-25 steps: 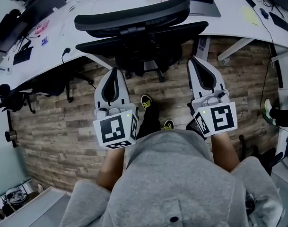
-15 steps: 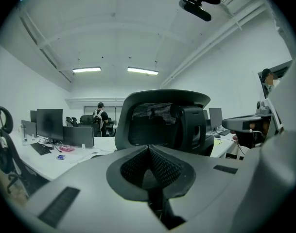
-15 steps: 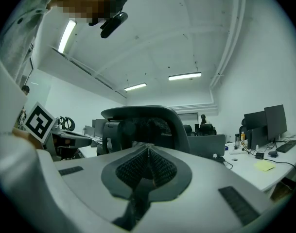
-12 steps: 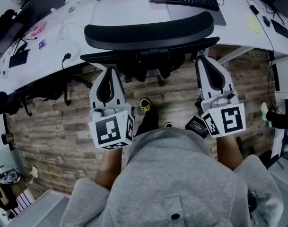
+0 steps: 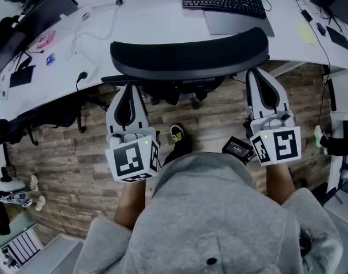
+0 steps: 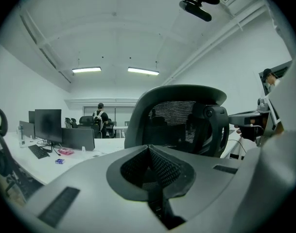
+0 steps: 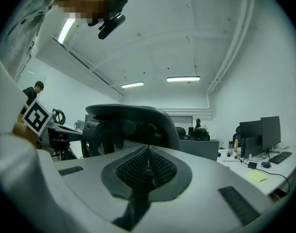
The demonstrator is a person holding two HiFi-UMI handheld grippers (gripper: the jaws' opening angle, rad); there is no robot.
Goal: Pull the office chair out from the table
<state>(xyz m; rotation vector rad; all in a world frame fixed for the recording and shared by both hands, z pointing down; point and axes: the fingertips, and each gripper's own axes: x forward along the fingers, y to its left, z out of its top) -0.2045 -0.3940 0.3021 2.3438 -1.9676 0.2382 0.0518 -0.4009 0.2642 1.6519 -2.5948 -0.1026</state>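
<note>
Both grippers are closing in on the office chair [image 5: 189, 55] vs. a sec ago, its mesh backrest now filling the gap between them. Left gripper [image 5: 130, 88] and right gripper [image 5: 259, 73] are each sitting clenched tight w/ nothing between the jaws, tips just beside the backrest's outer edges. Chair is standing tucked against the white table [image 5: 94, 39], backrest right in front of the keyboard [image 5: 223, 0]. Likely risk: w/ jaws clenched, any pull is relying on hooking the frame, so a tip could be slipping off; a one-sided tug could be swivelling the chair or rolling it into the person's shoe [image 5: 176, 133]. Seat and base are mostly hiding under the backrest. Whether either tip is touching the frame isn't clear.
</note>
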